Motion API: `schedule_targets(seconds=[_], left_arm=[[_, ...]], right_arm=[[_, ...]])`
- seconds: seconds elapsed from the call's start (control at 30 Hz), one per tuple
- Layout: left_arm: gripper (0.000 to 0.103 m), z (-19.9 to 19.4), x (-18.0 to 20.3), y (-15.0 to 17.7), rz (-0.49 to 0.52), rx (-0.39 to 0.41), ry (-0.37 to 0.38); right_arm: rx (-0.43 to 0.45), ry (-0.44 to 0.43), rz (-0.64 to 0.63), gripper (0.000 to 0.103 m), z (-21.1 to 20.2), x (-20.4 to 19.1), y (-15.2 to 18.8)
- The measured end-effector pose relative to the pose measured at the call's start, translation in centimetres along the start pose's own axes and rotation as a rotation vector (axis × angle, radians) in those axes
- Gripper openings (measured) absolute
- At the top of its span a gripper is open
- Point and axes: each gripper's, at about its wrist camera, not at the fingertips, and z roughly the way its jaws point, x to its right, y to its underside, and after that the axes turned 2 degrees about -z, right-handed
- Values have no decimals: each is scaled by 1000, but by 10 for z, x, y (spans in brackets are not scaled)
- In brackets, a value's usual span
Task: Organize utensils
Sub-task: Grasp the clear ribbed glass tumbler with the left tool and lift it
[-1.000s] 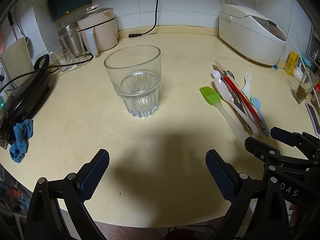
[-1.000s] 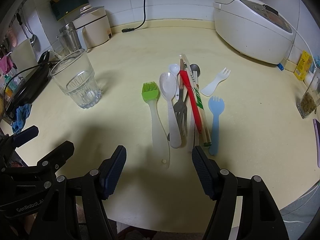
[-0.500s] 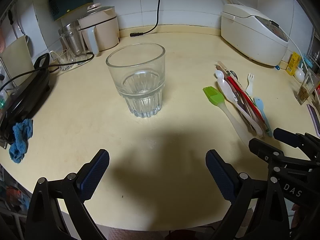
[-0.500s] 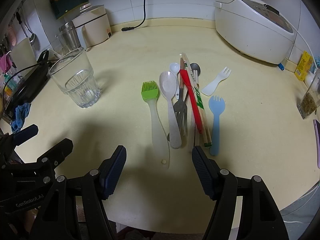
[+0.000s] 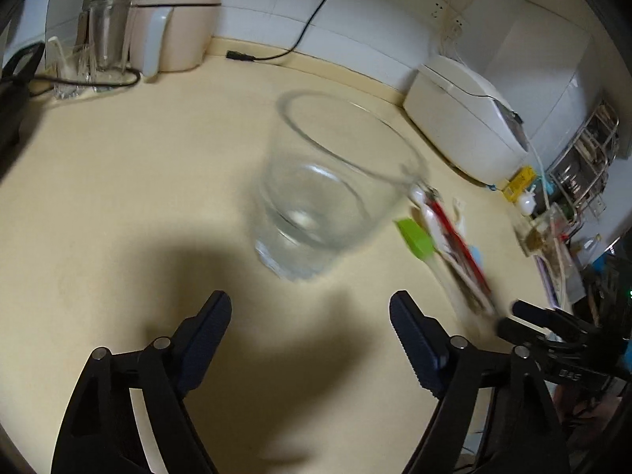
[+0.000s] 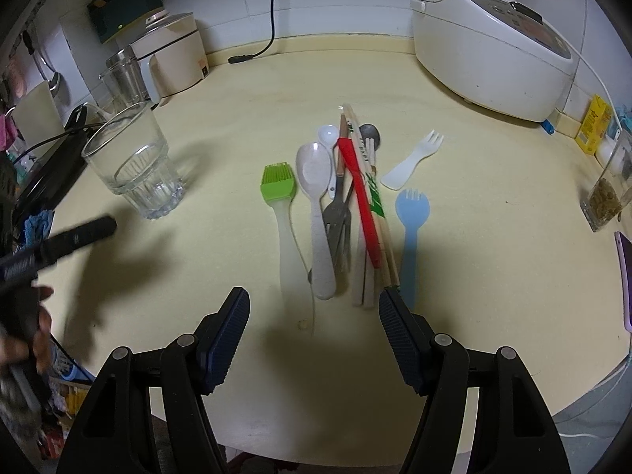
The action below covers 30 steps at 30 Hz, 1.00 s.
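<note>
Fingers of the left gripper (image 5: 310,318), just narrowing, stand apart and empty; the glass (image 5: 328,193) lies beyond them. Right gripper (image 6: 314,312) gapes before the utensils (image 6: 343,205).

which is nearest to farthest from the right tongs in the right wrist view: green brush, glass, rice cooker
1. green brush: just ahead of the right tongs, slightly left.
2. glass: farther off, on the left.
3. rice cooker: farthest, at the back right by the wall.
</note>
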Motion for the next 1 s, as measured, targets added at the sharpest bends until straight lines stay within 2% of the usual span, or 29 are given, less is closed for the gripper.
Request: schedule_targets(seconds=[0.23, 0.33, 0.4, 0.63, 0.8, 1.0], left_arm=[[73, 22, 6, -19, 265, -34, -24], [58, 38, 8, -25, 343, -82, 24], [57, 45, 8, -27, 375, -96, 32], [57, 61, 2, -40, 404, -101, 100], [66, 75, -5, -46, 358, -121, 173], [73, 84, 1, -54, 365, -116, 170]], right_arm=[[4, 12, 18, 68, 2, 5, -4], [8, 14, 23, 68, 2, 5, -6], [6, 17, 25, 68, 3, 4, -6], [2, 34, 36, 68, 7, 5, -8], [1, 45, 39, 68, 8, 5, -11], [-7, 53, 36, 68, 12, 5, -12]])
